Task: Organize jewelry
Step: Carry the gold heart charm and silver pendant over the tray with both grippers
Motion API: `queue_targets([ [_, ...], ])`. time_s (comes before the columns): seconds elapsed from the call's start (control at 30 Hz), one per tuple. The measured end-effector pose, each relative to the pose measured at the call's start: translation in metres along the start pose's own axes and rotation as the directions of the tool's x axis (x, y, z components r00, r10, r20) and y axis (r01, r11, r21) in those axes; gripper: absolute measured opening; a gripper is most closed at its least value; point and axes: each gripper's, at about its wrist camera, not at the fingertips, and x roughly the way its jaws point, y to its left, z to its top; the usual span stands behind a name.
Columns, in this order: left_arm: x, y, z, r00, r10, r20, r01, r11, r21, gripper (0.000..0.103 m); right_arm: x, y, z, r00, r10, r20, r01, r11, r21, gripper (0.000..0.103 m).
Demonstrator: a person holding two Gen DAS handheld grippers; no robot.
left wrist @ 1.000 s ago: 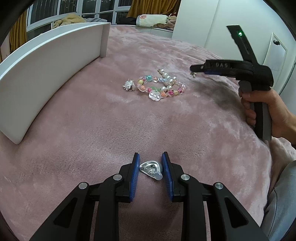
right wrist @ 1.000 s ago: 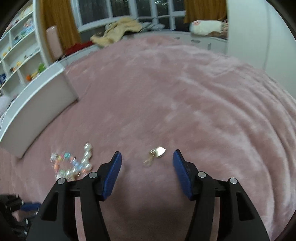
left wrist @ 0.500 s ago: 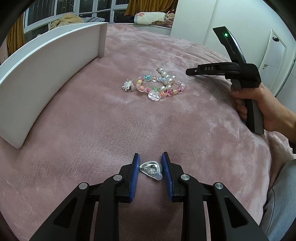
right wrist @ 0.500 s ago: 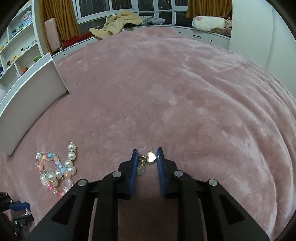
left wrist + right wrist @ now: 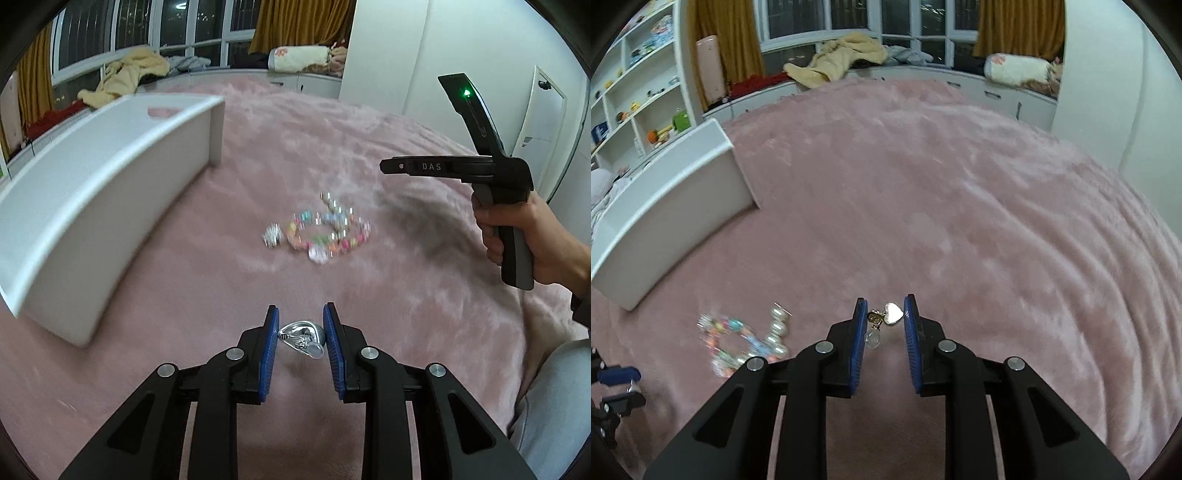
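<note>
My left gripper (image 5: 300, 317) is shut on a silver earring (image 5: 303, 338) and holds it above the pink blanket. My right gripper (image 5: 885, 308) is shut on a heart earring (image 5: 893, 313) with a clear drop hanging below it. The right gripper's body also shows in the left wrist view (image 5: 454, 168), lifted at the right. A pile of bead and pearl bracelets (image 5: 321, 230) lies on the blanket ahead; it also shows in the right wrist view (image 5: 746, 338) at lower left. A white box (image 5: 103, 199) stands at the left, open at the top.
The pink plush blanket (image 5: 942, 206) covers the whole surface. The white box also shows in the right wrist view (image 5: 672, 206). Shelves (image 5: 635, 85) stand at far left and a window bench with clothes (image 5: 842, 55) lies behind. The person's leg (image 5: 550, 406) is at lower right.
My right gripper closed on the heart earring and lifted it off the blanket. Both grippers have risen, and the white box now looks nearer. The left grip is unchanged.
</note>
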Motion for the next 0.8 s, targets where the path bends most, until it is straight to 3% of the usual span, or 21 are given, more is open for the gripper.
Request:
queue_targets([
  [0.3,-0.039,0.017,0.045,0.995,0.076,0.071,-0.079,0.996,0.040,0.029,-0.038,0.029,0.049,0.997,0.012,0.072,-0.006,0.997,-0.081,0.021],
  [0.53,-0.073,0.062,0.081,0.982,0.154,0.107,-0.154,0.988,-0.007,0.029,-0.053,0.055,0.080,0.995,0.019,0.097,-0.007,0.992,-0.123,0.021],
  [0.8,-0.107,0.109,0.095,0.965,0.225,0.136,-0.221,0.974,-0.041,0.029,-0.062,0.099,0.111,0.991,0.055,0.123,-0.033,0.985,-0.172,0.021],
])
